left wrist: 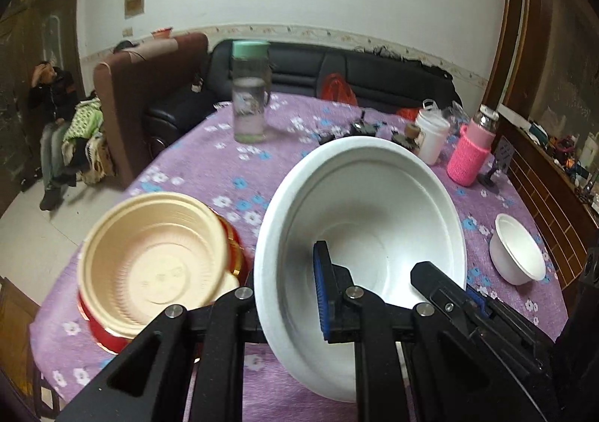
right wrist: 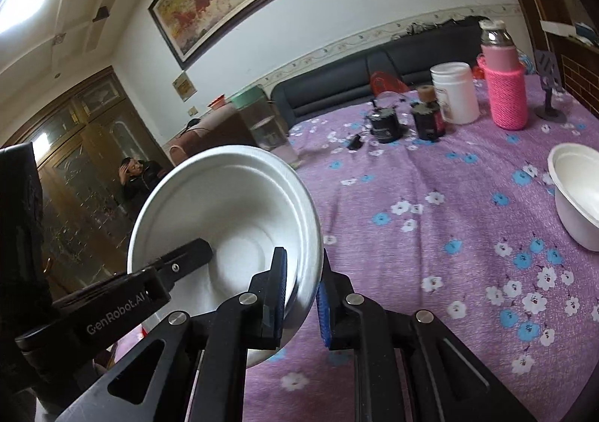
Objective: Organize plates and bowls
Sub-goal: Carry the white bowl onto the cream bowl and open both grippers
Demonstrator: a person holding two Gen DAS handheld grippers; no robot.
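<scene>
A large white bowl (left wrist: 370,212) is held tilted above the purple flowered tablecloth (left wrist: 232,175). My left gripper (left wrist: 288,294) is shut on its left rim, one blue pad (left wrist: 322,294) inside it. My right gripper (right wrist: 301,298) is shut on the bowl's (right wrist: 228,220) other rim; its finger (left wrist: 449,294) shows inside the bowl in the left wrist view. A cream bowl (left wrist: 157,265) nested in a red bowl (left wrist: 108,336) stands to the left. A small white bowl (left wrist: 516,253) stands at the right, also in the right wrist view (right wrist: 576,190).
On the table's far side stand a clear bottle with a green lid (left wrist: 251,92), a white jar (left wrist: 432,137), a pink-sleeved bottle (left wrist: 473,152) and small dark items (right wrist: 385,122). A black sofa (left wrist: 337,70) and a brown armchair (left wrist: 149,85) stand behind. A person (left wrist: 52,115) sits at the far left.
</scene>
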